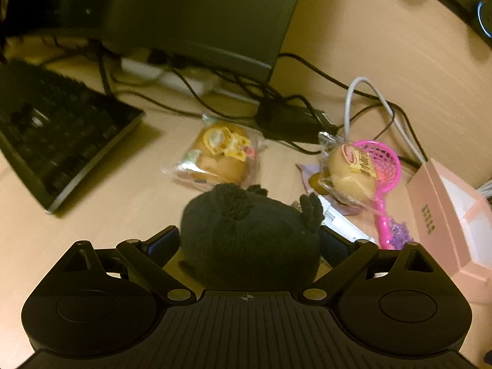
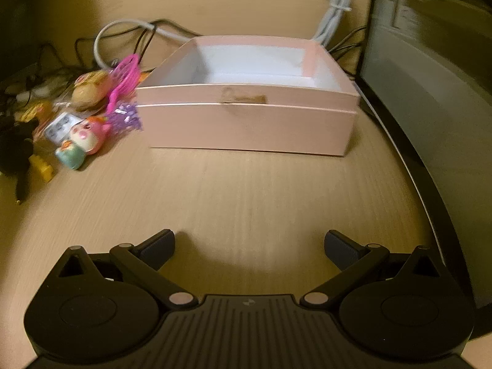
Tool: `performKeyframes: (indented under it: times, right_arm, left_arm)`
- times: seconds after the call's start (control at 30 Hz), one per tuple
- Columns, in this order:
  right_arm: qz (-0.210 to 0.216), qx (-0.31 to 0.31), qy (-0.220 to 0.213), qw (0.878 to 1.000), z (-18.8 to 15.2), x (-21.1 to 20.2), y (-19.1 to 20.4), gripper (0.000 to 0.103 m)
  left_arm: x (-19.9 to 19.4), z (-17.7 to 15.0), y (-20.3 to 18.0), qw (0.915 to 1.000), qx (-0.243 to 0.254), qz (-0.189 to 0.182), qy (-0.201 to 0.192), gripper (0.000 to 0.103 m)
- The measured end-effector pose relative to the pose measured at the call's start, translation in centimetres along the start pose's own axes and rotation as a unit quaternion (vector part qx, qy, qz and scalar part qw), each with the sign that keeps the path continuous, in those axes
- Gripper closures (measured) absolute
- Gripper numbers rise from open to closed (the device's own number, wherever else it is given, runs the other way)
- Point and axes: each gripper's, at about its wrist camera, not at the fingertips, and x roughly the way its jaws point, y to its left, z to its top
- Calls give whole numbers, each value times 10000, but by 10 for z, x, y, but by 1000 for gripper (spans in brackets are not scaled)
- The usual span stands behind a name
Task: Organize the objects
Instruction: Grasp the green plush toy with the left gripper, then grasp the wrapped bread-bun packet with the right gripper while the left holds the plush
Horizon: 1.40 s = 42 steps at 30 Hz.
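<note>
The left gripper [image 1: 249, 240] has its jaws clamped from both sides on a black plush toy [image 1: 246, 233], a rounded, fuzzy lump with small knitted-looking nubs on its far side; the soft body fills the whole gap between the ribbed pads. Beyond it on the pale wood-grain desk [image 1: 107, 190] lie two crinkly clear plastic packets, each holding a smooth, round, golden bun: the left bun packet [image 1: 220, 156] with yellow labels, and the right bun packet [image 1: 350, 172] resting against a glossy pink plastic net scoop [image 1: 384, 166] with a lattice head and a thin handle. A cluster of purple beads [image 1: 399, 235] sits near the handle's near end. To the right stands the pink cardboard box [image 1: 436, 215], rectangular and matte. A black keyboard [image 1: 61, 135] slants at the left, and tangled dark cables [image 1: 240, 92] run under the monitor [image 1: 200, 15] at the far side. The right gripper [image 2: 249, 247] hangs above bare desk with its jaws well apart and nothing between them. Straight ahead of it the pink box [image 2: 246, 123] is open, its white lining bare, with a tan paper tab on its near wall. To the box's left lie a shiny pink rounded figurine [image 2: 89, 136] and a smaller teal one [image 2: 70, 155].
</note>
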Motion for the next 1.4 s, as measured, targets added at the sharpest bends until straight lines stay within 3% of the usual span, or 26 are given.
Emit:
performKeyframes:
  times: [0.1, 0.17, 0.33, 0.47, 0.63, 0.7, 0.73, 0.8, 0.9, 1.03, 1.23, 1.4]
  right_arm:
    - [131, -274, -536, 9981, 22, -18, 26, 0]
    - [234, -570, -811, 9948, 41, -21, 57, 0]
    - [1234, -1011, -972, 9824, 91, -7, 157, 0]
    - [1920, -1228, -687, 9713, 123, 31, 247, 0]
    - [1433, -1228, -103, 9820, 132, 101, 319, 1]
    - [1361, -1293, 158, 9821, 134, 118, 332, 18]
    - [1296, -1307, 288, 9825, 134, 119, 334, 42]
    - [1316, -1313, 230, 9823, 135, 106, 329, 48]
    - [1625, -1372, 11, 9771, 135, 67, 304, 49]
    - [1769, -1398, -399, 9734, 121, -1, 239, 49]
    - [1174, -1796, -1041, 9711, 71, -84, 124, 49]
    - [592, -1368, -997, 9838, 45, -110, 38, 49]
  left_arm:
    - [-11, 1, 7, 9996, 38, -24, 265, 16]
    - [-29, 0, 18, 9996, 180, 73, 187, 17]
    - [-77, 5, 75, 9991, 249, -314, 130, 17]
    - [-92, 25, 121, 9982, 476, -349, 129, 17]
    - [-89, 52, 168, 9975, 331, -574, 250, 17]
    - [-88, 59, 176, 9969, 389, -627, 284, 17]
    - [-88, 62, 179, 9965, 431, -649, 304, 17]
    - [-94, 65, 180, 9961, 451, -701, 305, 17]
    - [-107, 62, 166, 9955, 532, -743, 257, 17]
    - [-130, 48, 122, 9926, 682, -971, 246, 17]
    - [-152, 31, 30, 9800, 1077, -1660, 210, 17]
    - [-143, 42, -61, 9623, 1347, -2362, 76, 17]
